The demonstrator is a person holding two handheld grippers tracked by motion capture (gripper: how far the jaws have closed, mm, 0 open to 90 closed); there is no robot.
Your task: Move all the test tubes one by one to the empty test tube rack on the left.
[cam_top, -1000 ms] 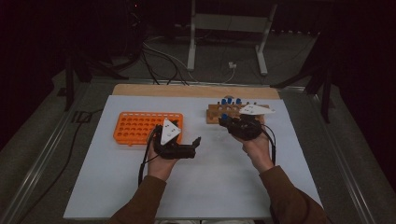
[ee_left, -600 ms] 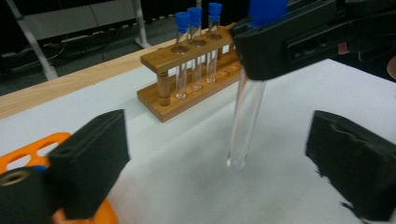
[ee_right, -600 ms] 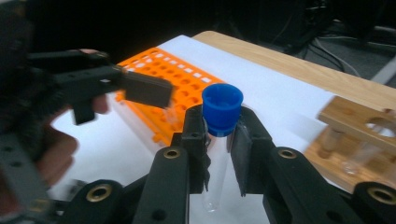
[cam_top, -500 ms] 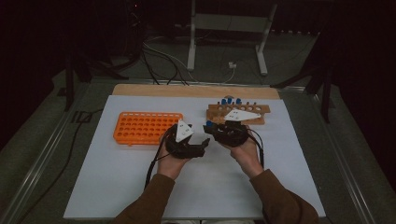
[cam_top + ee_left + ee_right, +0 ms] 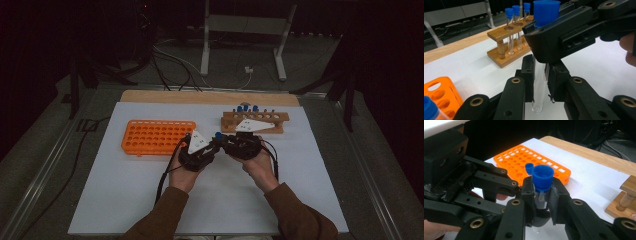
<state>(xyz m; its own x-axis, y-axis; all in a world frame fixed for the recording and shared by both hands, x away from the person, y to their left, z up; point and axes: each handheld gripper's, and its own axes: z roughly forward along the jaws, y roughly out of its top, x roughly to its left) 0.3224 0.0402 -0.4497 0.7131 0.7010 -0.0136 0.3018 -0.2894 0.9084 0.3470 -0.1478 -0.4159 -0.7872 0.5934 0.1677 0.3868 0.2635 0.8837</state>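
Note:
A clear test tube [image 5: 539, 97] with a blue cap [image 5: 542, 177] stands upright over the white mat, between both grippers at mid-table. My right gripper [image 5: 541, 195] is shut on the tube just under the cap. My left gripper [image 5: 540, 75] is shut on the glass lower down, with the tube's round bottom showing below its jaws. In the high view the left gripper [image 5: 214, 146] and right gripper [image 5: 225, 143] meet tip to tip, with the blue cap [image 5: 218, 135] between them.
A wooden rack [image 5: 278, 118] with three blue-capped tubes [image 5: 510, 30] stands behind the right hand. An orange grid rack [image 5: 155, 137] lies to the left, holding one blue-capped tube [image 5: 529, 168] near its right end. White mat [image 5: 125, 200] spreads in front.
The left gripper has swung right from beside the orange rack. The right gripper has come left from the wooden rack with the tube. They now meet on it.

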